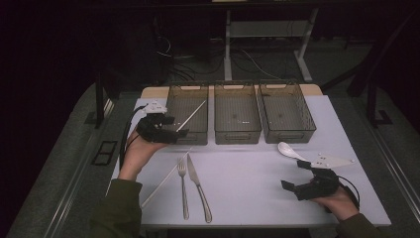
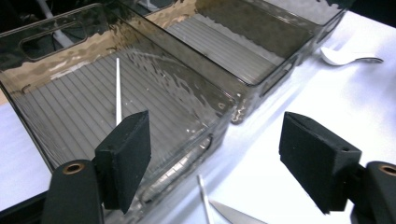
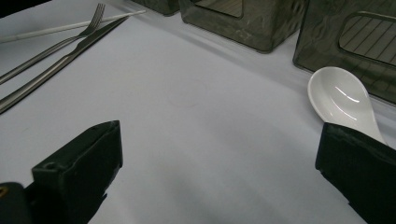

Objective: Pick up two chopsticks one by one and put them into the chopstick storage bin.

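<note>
White thin chopstick (image 1: pixel 194 113) leans in the far-left smoked plastic bin (image 1: pixel 188 113); left gripper (image 1: pixel 179 134) fingers released beside it, right gripper (image 1: pixel 293 174) fingers released near the white ceramic spoon (image 1: pixel 288 150).

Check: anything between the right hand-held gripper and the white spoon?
Nothing visible. The right hand-held gripper is open, and the white spoon lies on bare table just ahead by its right jaw, in front of the bins.
</note>
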The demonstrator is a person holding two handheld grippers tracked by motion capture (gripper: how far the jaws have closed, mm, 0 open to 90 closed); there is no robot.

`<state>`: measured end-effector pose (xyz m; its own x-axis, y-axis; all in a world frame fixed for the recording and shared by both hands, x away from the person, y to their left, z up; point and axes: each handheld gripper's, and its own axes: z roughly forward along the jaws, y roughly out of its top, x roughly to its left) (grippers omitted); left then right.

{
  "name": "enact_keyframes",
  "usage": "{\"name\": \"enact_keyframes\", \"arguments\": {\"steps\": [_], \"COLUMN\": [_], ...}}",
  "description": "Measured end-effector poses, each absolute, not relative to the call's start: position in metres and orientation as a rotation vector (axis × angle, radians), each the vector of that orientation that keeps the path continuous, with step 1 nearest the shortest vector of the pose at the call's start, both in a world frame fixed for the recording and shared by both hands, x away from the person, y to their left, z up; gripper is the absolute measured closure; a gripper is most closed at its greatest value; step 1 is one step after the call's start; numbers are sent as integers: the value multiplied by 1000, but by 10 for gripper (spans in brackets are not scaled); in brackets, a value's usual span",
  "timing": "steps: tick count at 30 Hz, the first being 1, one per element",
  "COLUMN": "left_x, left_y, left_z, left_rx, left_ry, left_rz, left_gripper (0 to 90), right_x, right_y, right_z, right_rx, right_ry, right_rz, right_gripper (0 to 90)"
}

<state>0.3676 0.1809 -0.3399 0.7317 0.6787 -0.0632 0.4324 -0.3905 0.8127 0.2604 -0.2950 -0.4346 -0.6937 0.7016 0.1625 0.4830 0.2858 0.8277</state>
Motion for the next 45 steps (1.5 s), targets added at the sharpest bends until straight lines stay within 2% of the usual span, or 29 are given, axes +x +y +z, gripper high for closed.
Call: {"name": "enact_keyframes", "arguments": {"steps": [16, 24, 30, 38, 45], "left_x": [315, 291, 281, 285, 288], "left_y": [193, 203, 208, 208, 207], "left_z": [-373, -391, -407, -418, -427], "left_rx": [2029, 2052, 2093, 2144, 2187], "left_ry": [825, 837, 859, 898, 955], "left_rz": [385, 387, 380, 351, 353], "left_gripper": [223, 256, 341, 541, 647], "right_x": [261, 260, 260, 259, 259], "right_y": [-295, -295, -295, -294, -294], "right_z": [-434, -434, -434, -433, -433], "right_rx": [1094, 1090, 1090, 1084, 1081], "right_ry": [2316, 2316, 2317, 2318, 2319], "right_rz": [1372, 1373, 1370, 1366, 1363], "right_gripper": [7, 7, 7, 8, 7]}}
